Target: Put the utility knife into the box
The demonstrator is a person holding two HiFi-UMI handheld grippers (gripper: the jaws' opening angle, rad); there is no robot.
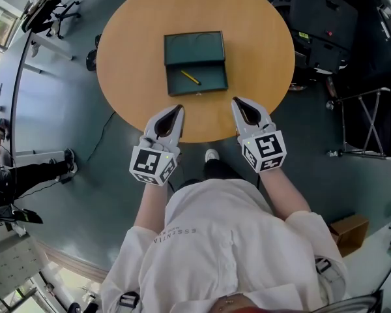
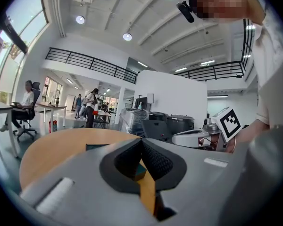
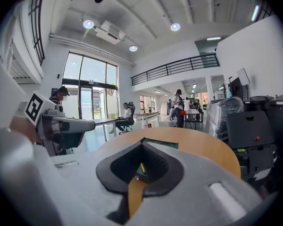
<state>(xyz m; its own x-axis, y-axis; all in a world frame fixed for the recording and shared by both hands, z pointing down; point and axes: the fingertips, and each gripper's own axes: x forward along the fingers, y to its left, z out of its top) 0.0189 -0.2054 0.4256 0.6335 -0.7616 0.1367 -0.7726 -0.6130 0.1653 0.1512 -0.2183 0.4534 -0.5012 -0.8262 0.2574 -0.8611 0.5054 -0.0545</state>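
Observation:
A dark green box (image 1: 212,83) lies open in the middle of the round wooden table (image 1: 260,51), its lid (image 1: 194,47) folded back on the far side. The yellow utility knife (image 1: 189,77) lies inside the box's tray. My left gripper (image 1: 178,109) and my right gripper (image 1: 236,101) hover at the table's near edge, one on each side, short of the box. Both are shut with nothing between the jaws. In the right gripper view the knife (image 3: 142,167) and the box (image 3: 160,144) show past the closed jaws. In the left gripper view only a corner of the box (image 2: 95,146) shows.
Black equipment cases (image 1: 326,18) stand on the floor right of the table, beside a folding stand (image 1: 371,119). A cardboard box (image 1: 348,230) sits at the lower right. An office chair (image 1: 49,12) and a seated person (image 1: 23,175) are at the left.

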